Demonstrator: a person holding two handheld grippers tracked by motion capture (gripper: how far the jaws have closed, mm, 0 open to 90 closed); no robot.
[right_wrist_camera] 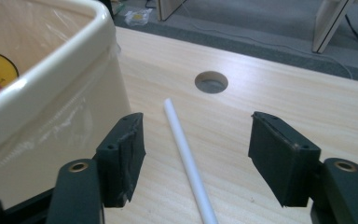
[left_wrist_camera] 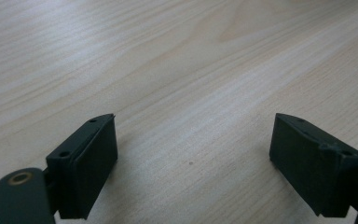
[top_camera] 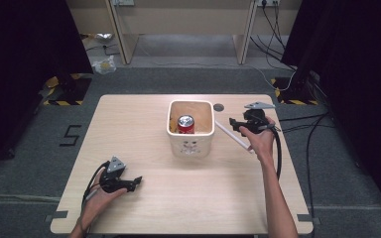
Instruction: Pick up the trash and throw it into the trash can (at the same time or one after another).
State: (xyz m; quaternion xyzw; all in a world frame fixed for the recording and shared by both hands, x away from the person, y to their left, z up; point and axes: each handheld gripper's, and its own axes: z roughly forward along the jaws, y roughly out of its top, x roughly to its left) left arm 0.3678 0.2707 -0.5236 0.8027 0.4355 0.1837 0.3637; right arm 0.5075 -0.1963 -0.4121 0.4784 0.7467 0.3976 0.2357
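White straw point(right_wrist_camera: 186, 156) between spread jaws of right hand-held gripper point(right_wrist_camera: 196, 158)

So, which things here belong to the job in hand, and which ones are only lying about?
Belonging to the job:
- white straw, between the open jaws of the right tool
- cream bin
- red can inside the bin

Lying about:
- plastic bag on the floor
- left tool, open, over bare table

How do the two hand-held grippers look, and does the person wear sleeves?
Both grippers, left and right, are black, with two blocky flat-padded jaws, brass-ringed holes, a grey three-cornered plate on top and a trailing black cable. The forearms are bare; no sleeves are visible.
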